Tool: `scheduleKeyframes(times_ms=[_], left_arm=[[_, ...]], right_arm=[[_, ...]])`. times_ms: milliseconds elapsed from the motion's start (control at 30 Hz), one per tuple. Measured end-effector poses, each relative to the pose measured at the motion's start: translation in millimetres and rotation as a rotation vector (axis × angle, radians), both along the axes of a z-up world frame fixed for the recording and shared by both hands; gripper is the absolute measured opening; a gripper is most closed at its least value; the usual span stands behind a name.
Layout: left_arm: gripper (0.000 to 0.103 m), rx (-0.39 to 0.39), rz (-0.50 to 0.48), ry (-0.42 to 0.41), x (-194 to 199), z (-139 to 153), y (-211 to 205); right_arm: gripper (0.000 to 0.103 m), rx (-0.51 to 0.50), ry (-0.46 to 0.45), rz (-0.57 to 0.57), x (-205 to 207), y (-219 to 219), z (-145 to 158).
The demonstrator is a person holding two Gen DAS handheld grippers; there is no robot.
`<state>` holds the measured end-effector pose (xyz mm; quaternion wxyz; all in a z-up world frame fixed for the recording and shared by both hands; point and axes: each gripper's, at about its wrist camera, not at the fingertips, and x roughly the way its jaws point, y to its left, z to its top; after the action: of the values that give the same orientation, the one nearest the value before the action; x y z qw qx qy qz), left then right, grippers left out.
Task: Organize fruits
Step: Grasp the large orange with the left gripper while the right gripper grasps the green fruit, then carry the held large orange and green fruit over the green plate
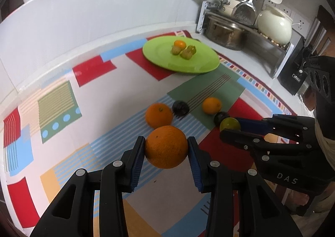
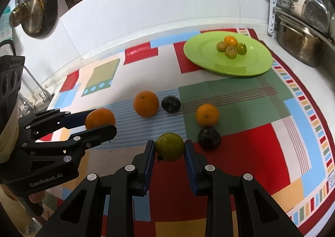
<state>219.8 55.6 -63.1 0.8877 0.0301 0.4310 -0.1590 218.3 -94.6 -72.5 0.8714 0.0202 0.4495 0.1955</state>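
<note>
My left gripper (image 1: 166, 146) is shut on a large orange (image 1: 166, 147), held just above the patterned mat; the same gripper (image 2: 100, 120) and its orange (image 2: 100, 117) appear at the left of the right wrist view. My right gripper (image 2: 169, 146) is shut on a green round fruit (image 2: 169, 147), also lifted off the mat, and shows as the right gripper (image 1: 230, 127) holding the green fruit (image 1: 229, 124) in the left wrist view. A green plate (image 2: 205, 53) at the back carries several small fruits (image 2: 231, 46). On the mat lie two oranges (image 2: 146, 103) (image 2: 207, 114) and two dark plums (image 2: 171, 103) (image 2: 209, 137).
The patterned mat (image 2: 251, 153) covers a white counter. A dish rack with steel pots (image 1: 226, 32), a white pot (image 1: 274, 24) and utensils stands at the back right. A dark box (image 1: 293, 69) sits beside it. A pan (image 2: 35, 13) hangs on the left wall.
</note>
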Motion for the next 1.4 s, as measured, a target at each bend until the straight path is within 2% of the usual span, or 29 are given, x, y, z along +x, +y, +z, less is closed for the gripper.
scheduleKeyframes(times_ms=[667, 1067, 1400], left_arm=[[0.040, -0.003, -0.039, -0.114, 17, 40, -22], [0.040, -0.008, -0.049, -0.164, 48, 59, -36], [0.040, -0.020, -0.048, -0.167, 81, 67, -43]], right_arm=[[0.029, 0.025, -0.127, -0.057, 5, -21, 42], [0.029, 0.023, -0.192, -0.103, 27, -35, 64], [0.029, -0.001, -0.239, -0.128, 53, -44, 80]])
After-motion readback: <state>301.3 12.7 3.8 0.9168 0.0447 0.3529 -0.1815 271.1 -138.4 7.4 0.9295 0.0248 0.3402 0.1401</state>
